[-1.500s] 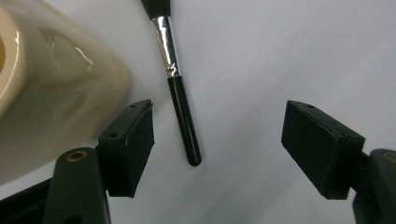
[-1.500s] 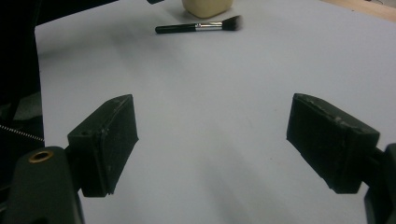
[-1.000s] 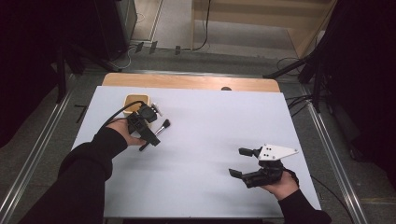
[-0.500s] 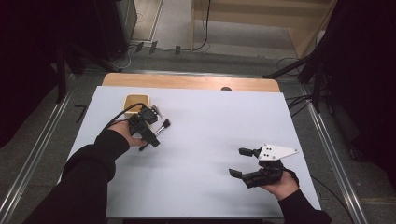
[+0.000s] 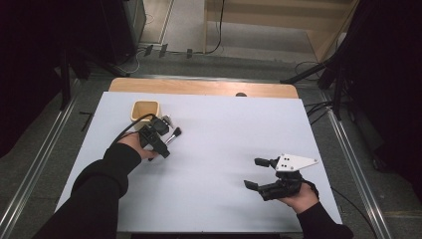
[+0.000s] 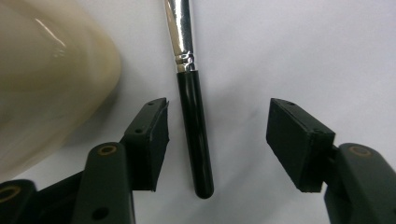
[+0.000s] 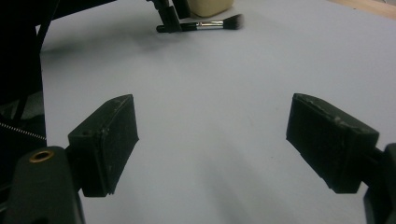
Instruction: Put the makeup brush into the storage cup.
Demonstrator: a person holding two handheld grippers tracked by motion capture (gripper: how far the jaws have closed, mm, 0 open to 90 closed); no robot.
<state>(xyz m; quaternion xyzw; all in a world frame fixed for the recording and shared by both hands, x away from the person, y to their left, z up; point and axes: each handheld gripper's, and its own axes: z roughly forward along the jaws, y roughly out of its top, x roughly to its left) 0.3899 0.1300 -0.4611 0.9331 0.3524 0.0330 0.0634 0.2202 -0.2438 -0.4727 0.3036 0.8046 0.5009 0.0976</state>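
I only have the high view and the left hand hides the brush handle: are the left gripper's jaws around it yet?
Observer: Yes, the left gripper is open with the black brush handle between its jaws, nearer one jaw, unclamped.
Operator: Anything crowding it?
Observer: The cream cup sits close beside that nearer jaw.
Operator: And the right gripper?
Observer: The right gripper is open over bare table, holding nothing.

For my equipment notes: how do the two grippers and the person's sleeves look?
Both the left gripper and the right gripper are black with blocky rectangular pads. The right carries a pale grey three-cornered plate with dark holes; a black cable loops from the left. Both sleeves are black.
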